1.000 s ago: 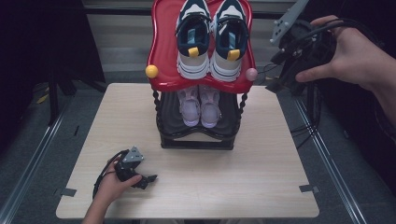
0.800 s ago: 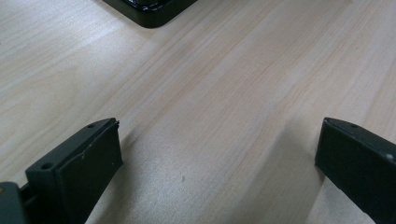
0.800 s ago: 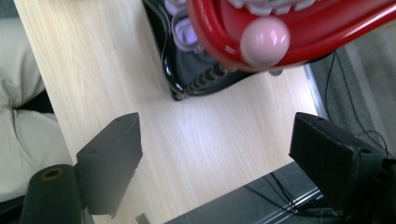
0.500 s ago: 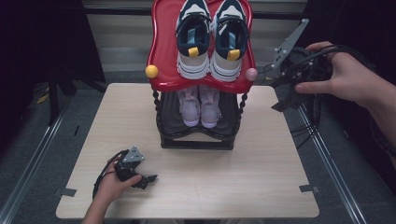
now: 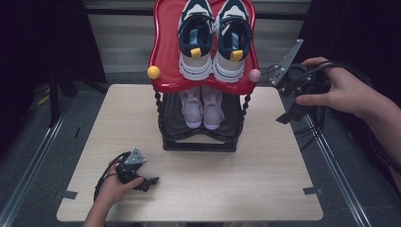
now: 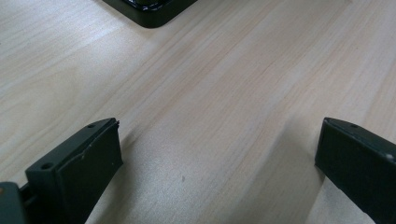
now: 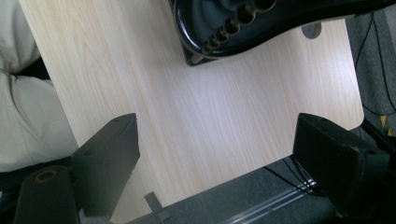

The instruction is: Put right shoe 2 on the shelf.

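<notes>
Jaws of right gripper (image 5: 286, 101) gape above table (image 5: 283, 189) edge.

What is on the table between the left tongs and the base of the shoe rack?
Nothing: bare tabletop runs from the left tongs to the rack base, seen in the left gripper view.

The red top tray (image 5: 165, 71) hides the heels of the pink shoes (image 5: 202, 106).
</notes>
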Tool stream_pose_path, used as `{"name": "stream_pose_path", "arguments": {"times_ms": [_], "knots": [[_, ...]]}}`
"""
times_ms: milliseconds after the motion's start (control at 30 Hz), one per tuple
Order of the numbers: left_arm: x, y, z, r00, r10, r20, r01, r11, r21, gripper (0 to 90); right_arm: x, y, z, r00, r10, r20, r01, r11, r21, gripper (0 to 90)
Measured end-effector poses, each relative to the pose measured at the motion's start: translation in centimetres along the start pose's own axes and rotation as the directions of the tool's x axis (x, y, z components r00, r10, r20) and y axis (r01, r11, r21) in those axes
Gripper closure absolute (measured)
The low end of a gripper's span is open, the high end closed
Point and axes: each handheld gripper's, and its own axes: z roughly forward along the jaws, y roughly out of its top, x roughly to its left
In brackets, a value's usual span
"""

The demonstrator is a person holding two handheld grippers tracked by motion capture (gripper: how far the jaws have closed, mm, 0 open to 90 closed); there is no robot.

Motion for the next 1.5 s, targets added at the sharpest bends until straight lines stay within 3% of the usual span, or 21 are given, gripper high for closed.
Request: {"name": "stream_pose_path", "arguments": {"times_ms": [400, 1500], "knots": [[-0.1, 0.0, 0.0, 1.0000, -0.009, -0.001, 0.009, 0.9999, -0.006, 0.0, 0.5, -0.5, 2.3, 0.9998, -0.008, -0.020, 0.009, 1.000, 0.025, 14.1], [-0.1, 0.0, 0.1, 0.9999, -0.011, -0.003, 0.011, 0.9999, -0.010, 0.0, 3.1, -4.0, 10.0, 0.9945, 0.031, -0.100, -0.039, 0.996, -0.076, 14.1]]}}
